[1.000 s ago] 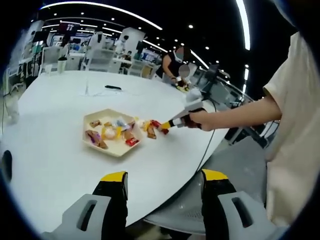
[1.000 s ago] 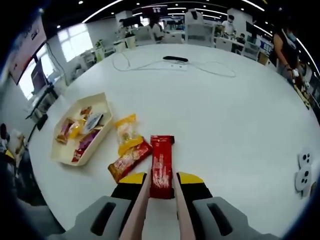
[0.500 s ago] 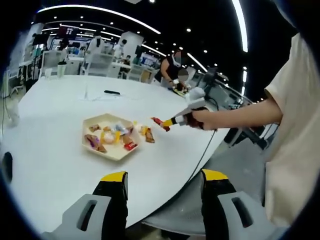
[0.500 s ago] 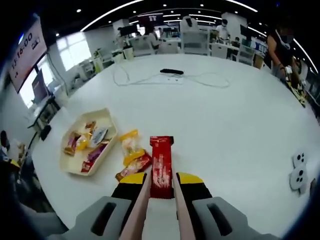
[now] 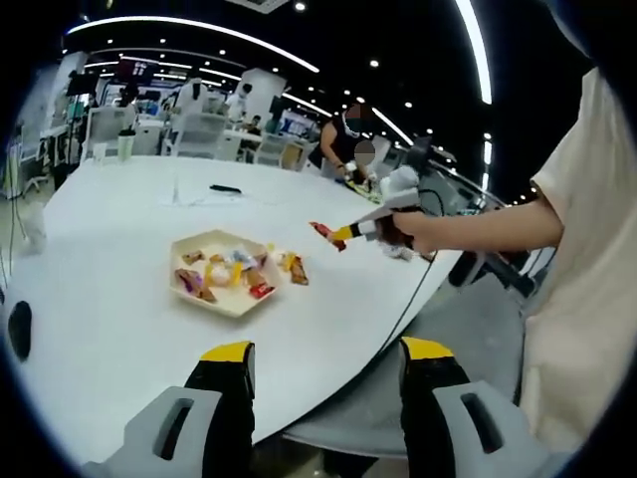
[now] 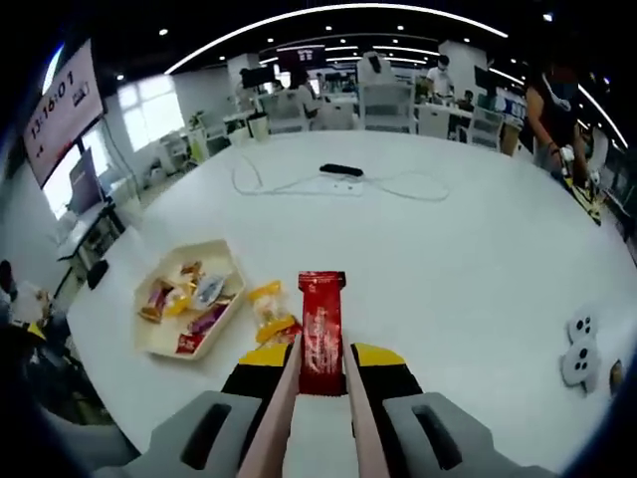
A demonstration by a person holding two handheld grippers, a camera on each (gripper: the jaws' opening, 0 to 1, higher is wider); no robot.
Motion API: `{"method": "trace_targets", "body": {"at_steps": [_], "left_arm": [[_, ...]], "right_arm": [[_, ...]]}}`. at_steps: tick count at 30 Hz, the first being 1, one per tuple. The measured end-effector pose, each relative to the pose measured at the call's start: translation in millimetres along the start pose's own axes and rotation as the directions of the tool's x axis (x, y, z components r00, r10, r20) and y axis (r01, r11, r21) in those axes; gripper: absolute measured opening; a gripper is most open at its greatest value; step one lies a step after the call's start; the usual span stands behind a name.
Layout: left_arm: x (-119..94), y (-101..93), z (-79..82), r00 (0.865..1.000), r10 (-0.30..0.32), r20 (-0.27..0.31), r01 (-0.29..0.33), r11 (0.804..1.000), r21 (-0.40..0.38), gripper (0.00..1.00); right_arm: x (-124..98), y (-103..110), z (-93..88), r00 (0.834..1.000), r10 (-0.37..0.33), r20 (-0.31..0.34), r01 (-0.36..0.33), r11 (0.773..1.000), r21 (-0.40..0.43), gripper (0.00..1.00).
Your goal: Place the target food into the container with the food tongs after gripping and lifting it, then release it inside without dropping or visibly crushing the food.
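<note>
Left gripper (image 5: 323,370) hangs over the table's (image 5: 109,299) near edge, jaws wide apart and empty. The hexagonal container (image 5: 227,299) sits mid-table, snacks inside. Right gripper (image 6: 320,370), raised above the table, clamps tongs (image 6: 282,398) closed on the red snack packet (image 6: 321,332), right of the container; bare tabletop surrounds.

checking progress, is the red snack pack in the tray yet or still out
Out. The red snack pack is gripped between the tongs in the right gripper, held above the table, clear of the tray.
</note>
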State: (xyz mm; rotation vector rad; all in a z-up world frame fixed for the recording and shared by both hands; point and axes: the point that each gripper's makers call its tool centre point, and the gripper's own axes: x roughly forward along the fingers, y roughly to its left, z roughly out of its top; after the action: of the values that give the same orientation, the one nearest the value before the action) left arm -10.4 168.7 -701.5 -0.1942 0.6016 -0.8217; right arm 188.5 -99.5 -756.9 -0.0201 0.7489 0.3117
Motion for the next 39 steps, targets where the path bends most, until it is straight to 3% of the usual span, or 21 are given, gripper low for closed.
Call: {"method": "trace_targets", "body": {"at_steps": [10, 23, 39], "left_arm": [[2.1, -1.3, 3.8, 1.0, -0.003, 0.01, 0.003, 1.0, -0.003, 0.57], [-2.7, -6.6, 15.5, 0.999, -0.009, 0.031, 0.008, 0.999, 0.049, 0.57], [-5.0, -16.9, 15.0, 0.999, -0.017, 0.048, 0.015, 0.998, 0.056, 0.57]], "right_arm": [[-14.4, 3.4, 26.2, 0.997, 0.008, 0.071, -0.008, 1.0, 0.004, 0.22], [-36.9, 11.4, 55.2, 0.99, 0.02, 0.142, -0.02, 1.0, -0.007, 0.22], [-53.9, 21.3, 78.4, 0.979, 0.037, 0.202, -0.032, 0.999, -0.03, 0.22]]}}
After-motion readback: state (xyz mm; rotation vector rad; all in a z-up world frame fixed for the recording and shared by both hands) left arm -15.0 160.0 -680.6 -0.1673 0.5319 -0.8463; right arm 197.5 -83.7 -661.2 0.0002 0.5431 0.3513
